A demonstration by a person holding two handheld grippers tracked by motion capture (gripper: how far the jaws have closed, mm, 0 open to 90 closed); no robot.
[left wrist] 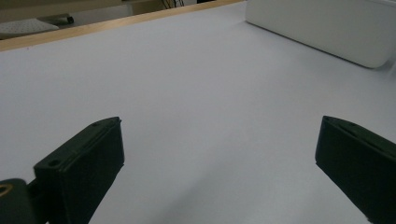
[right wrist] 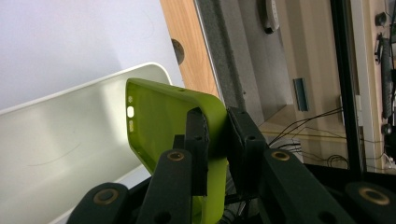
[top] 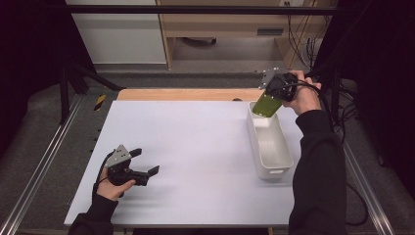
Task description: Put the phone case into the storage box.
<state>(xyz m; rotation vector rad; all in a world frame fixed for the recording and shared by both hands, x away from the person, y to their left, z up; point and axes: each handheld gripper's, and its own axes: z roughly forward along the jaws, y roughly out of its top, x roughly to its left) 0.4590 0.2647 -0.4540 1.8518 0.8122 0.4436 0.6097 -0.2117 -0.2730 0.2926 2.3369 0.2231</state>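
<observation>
A lime-green phone case (top: 266, 105) hangs tilted over the far end of a long white bin (top: 279, 159) at the right side of the table. My right gripper (top: 277, 92) is shut on the case's edge; in the right gripper view the green case (right wrist: 161, 121) sits pinched between the two black fingers (right wrist: 198, 135), above the bin's (right wrist: 56, 140) inside. My left gripper (top: 145, 163) rests low over the white table near the front left, open, with nothing between its fingers (left wrist: 84, 163).
The white tabletop (top: 186, 147) spreads between the two hands, with a wooden strip (top: 191, 94) along its far edge. In the left gripper view the white bin (left wrist: 327, 28) lies far ahead at the top right. Cables (top: 337, 98) hang beside the table's right edge.
</observation>
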